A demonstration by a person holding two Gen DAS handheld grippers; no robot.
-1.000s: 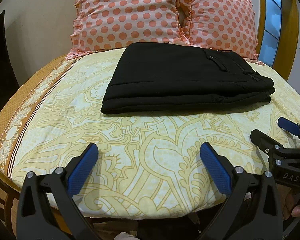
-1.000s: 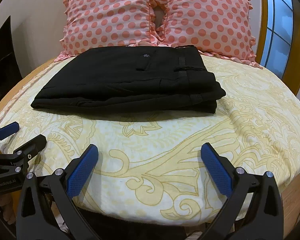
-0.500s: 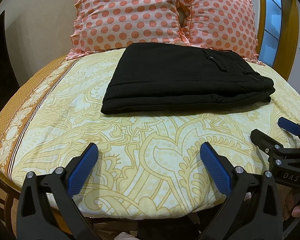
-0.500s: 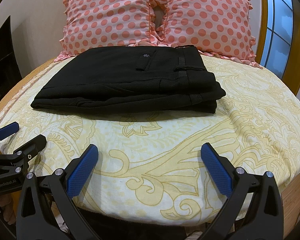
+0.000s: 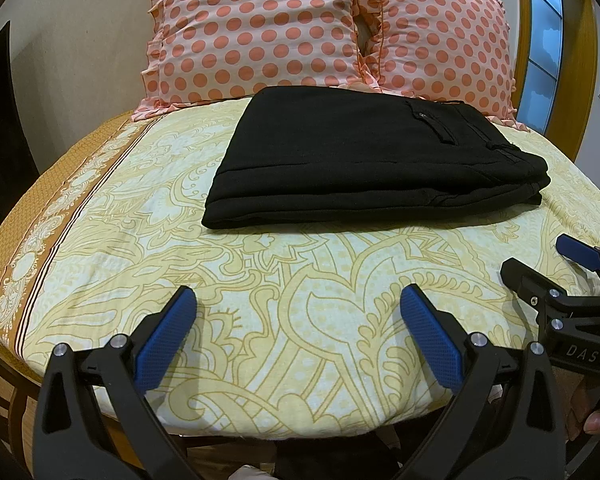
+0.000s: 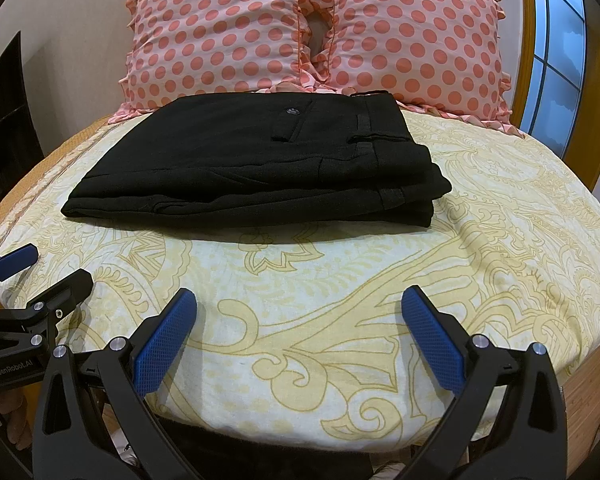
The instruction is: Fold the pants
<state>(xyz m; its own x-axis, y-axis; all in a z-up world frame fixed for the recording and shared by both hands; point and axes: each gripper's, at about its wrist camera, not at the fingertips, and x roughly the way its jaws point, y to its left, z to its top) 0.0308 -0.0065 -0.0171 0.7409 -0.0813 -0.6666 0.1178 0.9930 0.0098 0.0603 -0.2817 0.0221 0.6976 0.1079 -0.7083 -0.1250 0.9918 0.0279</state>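
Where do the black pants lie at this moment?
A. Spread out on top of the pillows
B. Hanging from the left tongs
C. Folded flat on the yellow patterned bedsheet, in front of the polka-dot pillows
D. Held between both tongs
C: the black folded pants rest on the yellow patterned bedsheet, before the pink polka-dot pillows; both tongs are open and away from them.

Open stretch of bedsheet [image 5: 300, 280] lay between both gaping grippers and the folded pants [image 5: 364, 160] — clear run in, polka-dot pillows [image 6: 320, 32] walled off the far side, touching the pants' back edge.
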